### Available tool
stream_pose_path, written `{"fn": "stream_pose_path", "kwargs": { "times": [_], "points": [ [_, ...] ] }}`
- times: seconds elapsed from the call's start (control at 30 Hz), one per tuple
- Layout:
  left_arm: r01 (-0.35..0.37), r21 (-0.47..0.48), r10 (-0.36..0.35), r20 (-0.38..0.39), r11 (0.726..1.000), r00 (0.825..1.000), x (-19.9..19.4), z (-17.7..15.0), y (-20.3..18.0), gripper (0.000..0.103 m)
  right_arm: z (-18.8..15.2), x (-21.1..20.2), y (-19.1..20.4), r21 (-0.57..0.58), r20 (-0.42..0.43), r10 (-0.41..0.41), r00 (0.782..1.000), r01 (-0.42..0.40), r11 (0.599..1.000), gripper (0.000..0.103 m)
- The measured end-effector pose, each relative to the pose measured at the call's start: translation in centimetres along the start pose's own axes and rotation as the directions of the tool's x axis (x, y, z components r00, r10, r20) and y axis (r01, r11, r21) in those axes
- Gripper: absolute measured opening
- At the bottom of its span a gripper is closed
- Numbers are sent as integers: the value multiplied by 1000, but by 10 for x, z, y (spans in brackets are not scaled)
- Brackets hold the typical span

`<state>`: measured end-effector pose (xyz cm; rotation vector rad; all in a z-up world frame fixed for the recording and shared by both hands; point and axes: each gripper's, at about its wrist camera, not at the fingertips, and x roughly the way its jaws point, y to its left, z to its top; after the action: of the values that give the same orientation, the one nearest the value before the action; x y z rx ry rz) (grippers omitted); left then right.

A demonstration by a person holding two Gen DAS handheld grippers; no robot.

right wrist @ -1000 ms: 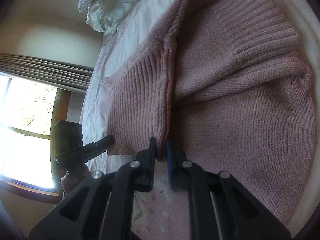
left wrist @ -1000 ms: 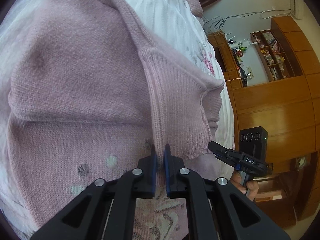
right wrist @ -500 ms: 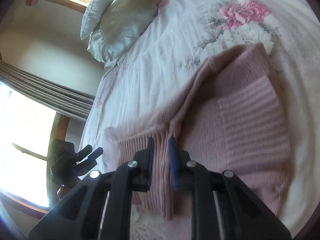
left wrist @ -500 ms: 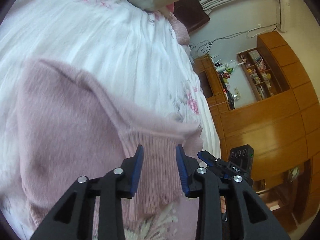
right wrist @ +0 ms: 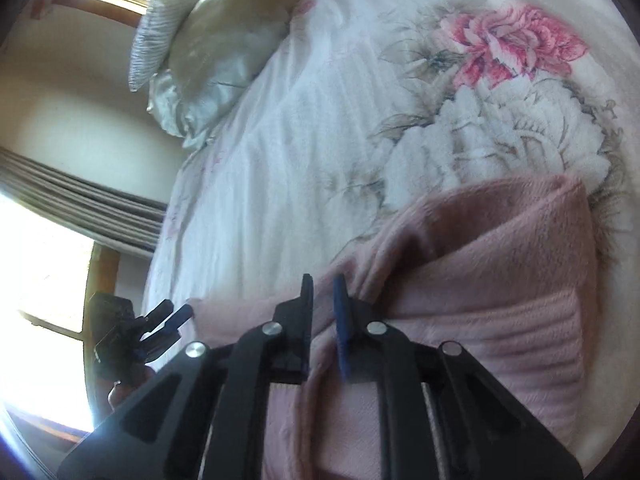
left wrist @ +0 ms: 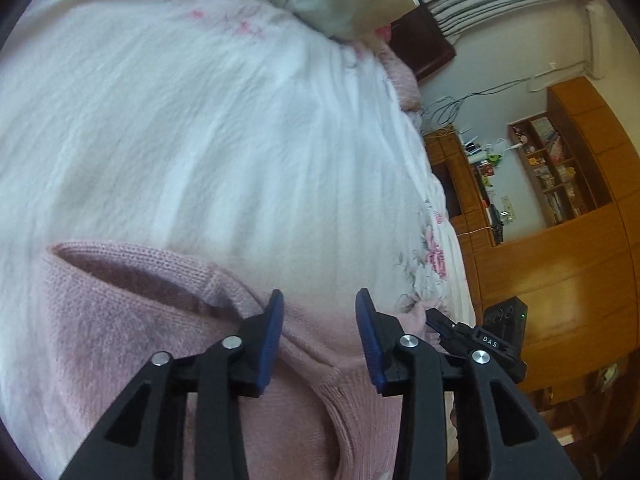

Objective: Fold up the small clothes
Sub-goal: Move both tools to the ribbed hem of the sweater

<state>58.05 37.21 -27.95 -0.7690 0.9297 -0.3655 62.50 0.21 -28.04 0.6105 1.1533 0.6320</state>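
A pink knit sweater lies folded on the bed, its ribbed edge under my left gripper. That gripper is wide open, held just above the cloth with nothing between its blue pads. In the right wrist view the same sweater shows a doubled fold and a ribbed band. My right gripper hovers over the fold's left end, its fingers a narrow gap apart and holding nothing. Each view catches the other gripper low at the sweater's far edge: the right gripper and the left gripper.
A white bedsheet with pink flower prints stretches beyond the sweater. Pillows lie at the head of the bed. Wooden cabinets and shelves stand past the bed's right side. A bright window is on the left.
Both grippers were shut on the sweater's ribbed edge a second ago. They let it go on the bed, opened and pulled back and up, so more bedsheet shows.
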Motion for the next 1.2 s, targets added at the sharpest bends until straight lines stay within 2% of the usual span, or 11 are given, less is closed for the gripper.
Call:
{"fn": "stream_pose_path", "kwargs": {
  "times": [0.07,0.17,0.23,0.27,0.33,0.4,0.5,0.6,0.8,0.97,1.2],
  "points": [
    [55,17,-54,-53,998,997,3,-14,-4,40,-17,4,7,-25,-42,36,998,-37,999,16],
    [-41,12,42,-107,999,993,27,-24,9,41,-26,25,6,-35,-86,-4,996,1,999,11],
    [-42,-30,39,-97,999,994,28,-22,18,37,-23,29,0,0,-89,-9,996,9,1000,2],
    [-38,-52,33,-87,998,996,23,-22,18,39,-22,25,0,16,-88,-4,996,5,1000,3],
    [-4,-61,1,-53,998,999,2,-28,9,54,-28,7,11,-4,-71,10,997,-10,1000,24],
    [58,-38,-59,-30,998,998,-29,-45,-3,67,-45,-19,22,-24,-57,54,997,-56,998,32],
    [107,-7,-107,-25,994,994,-86,-94,-12,84,-99,-66,25,-63,-79,96,992,-101,993,39],
    [102,-16,-102,-35,995,994,-147,-163,-3,88,-171,-111,10,-66,-104,98,990,-106,992,46],
    [-6,-68,4,-23,998,1000,-241,-303,35,93,-312,-194,-45,-34,-112,-5,994,1,999,53],
    [-56,-143,48,-52,988,997,-247,-364,79,93,-369,-222,-93,29,-119,-81,990,85,996,55],
    [-86,-158,57,-180,984,982,-212,-393,102,93,-393,-195,-111,69,-179,-13,984,26,997,55]
  ]
}}
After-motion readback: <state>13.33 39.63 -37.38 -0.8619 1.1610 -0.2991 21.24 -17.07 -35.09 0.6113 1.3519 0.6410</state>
